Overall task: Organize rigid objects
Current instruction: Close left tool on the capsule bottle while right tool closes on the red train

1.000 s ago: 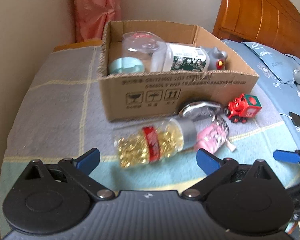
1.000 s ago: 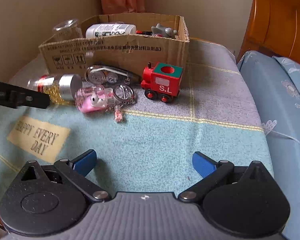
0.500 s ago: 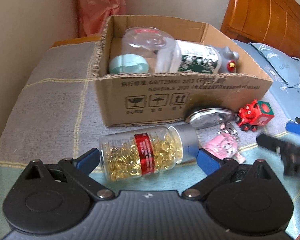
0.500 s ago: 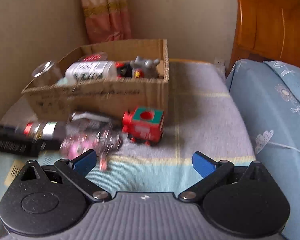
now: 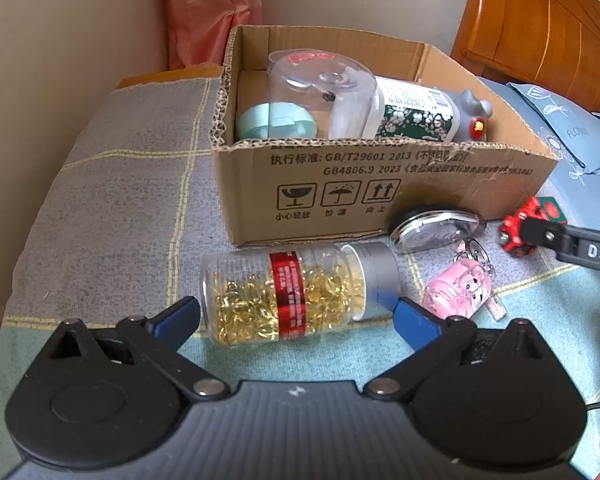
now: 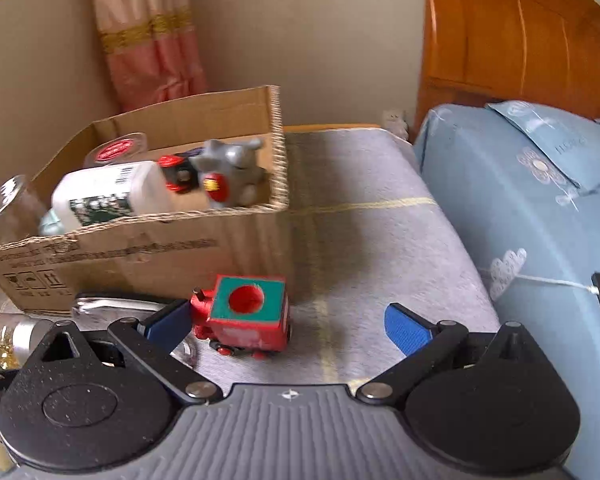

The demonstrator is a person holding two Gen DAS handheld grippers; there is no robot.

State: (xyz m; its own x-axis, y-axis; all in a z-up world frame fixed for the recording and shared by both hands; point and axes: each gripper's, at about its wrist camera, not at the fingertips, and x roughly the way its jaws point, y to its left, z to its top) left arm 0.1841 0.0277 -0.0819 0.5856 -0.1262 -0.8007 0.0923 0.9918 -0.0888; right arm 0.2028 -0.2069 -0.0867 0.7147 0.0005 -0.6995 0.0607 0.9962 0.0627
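1. The left gripper (image 5: 298, 316) has its blue-tipped fingers (image 5: 178, 317) spread wide, one on each side of a clear capsule bottle (image 5: 300, 292) that lies on its side on the checked blanket (image 5: 120, 200)
2. The bottle, full of yellow softgels with a red label band and a grey cap pointing right, sits between the finger tips; the right tip is at the cap end and the left tip just beside the bottle's base, though whether either actually touches cannot be told
3. Just behind the bottle stands an open cardboard box (image 5: 380, 188) holding a clear plastic jar (image 5: 324, 88), a mint-green round case (image 5: 276, 122), a white bottle with a green flowered label (image 5: 412, 116) and a grey toy figure (image 5: 474, 114)
4. In front of the box's right part lie a chrome oval object (image 5: 436, 226) and a pink keychain charm (image 5: 458, 290), near the bottle's cap
5. The right gripper (image 6: 288, 322) is likewise spread wide, its fingers (image 6: 408, 326) low over the blanket
6. A red toy train (image 6: 242, 318) with a teal top stands between the fingers, close against the left one, with a clear gap to the right one; it is not gripped
7. In the left wrist view the right gripper's black finger reaches in from the right edge, across the toy train
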